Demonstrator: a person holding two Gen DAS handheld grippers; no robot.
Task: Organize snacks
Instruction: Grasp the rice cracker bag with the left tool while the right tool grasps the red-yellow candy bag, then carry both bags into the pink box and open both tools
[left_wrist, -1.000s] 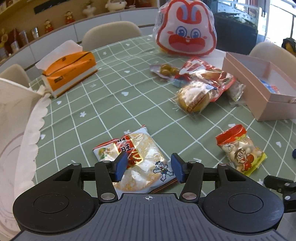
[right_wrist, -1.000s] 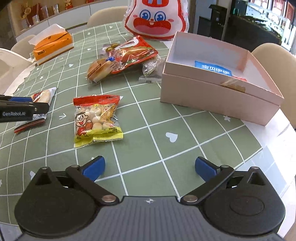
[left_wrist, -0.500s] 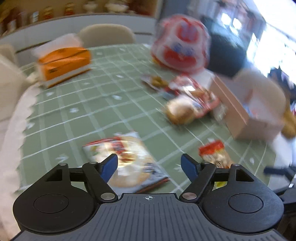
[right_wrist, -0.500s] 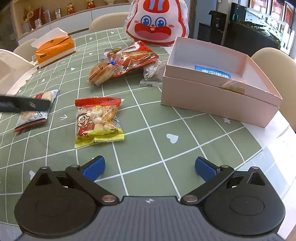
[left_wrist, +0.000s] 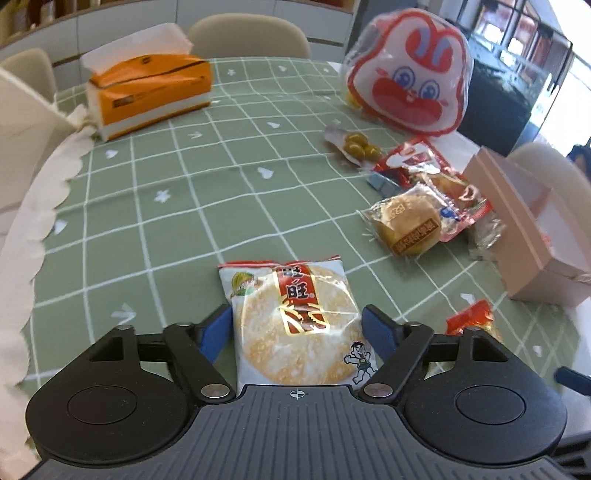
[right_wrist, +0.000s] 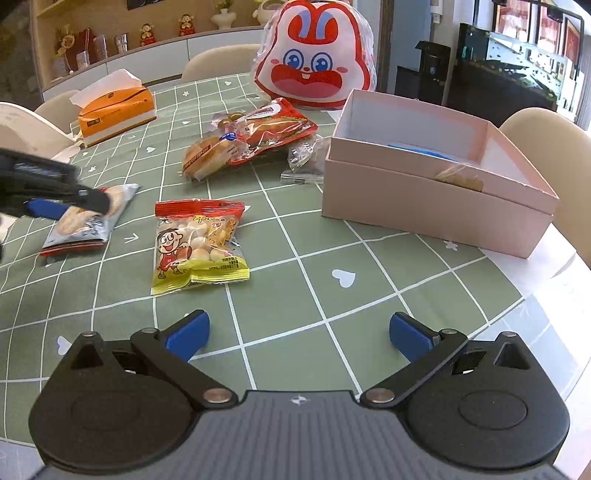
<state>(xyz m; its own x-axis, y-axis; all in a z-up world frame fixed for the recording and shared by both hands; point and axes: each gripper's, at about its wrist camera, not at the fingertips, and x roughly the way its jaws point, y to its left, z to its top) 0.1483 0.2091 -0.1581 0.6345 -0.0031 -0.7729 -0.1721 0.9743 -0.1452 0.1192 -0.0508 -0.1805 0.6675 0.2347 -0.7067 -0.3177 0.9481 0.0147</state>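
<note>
My left gripper is open, one blue finger on each side of a rice cracker packet that lies flat on the green checked tablecloth. The same packet shows in the right wrist view under the left gripper. My right gripper is open and empty above the cloth, short of a yellow and red snack bag. The open pink box at the right holds a blue packet and a small brown one.
A bun packet, a red packet and a packet of small round sweets lie mid-table. A large bunny-face bag stands at the back. An orange tissue box is far left. Chairs ring the table.
My left gripper opened wider, swung and came down so that its fingers straddle the rice cracker packet. My right gripper rose and pulled back slightly, still open.
</note>
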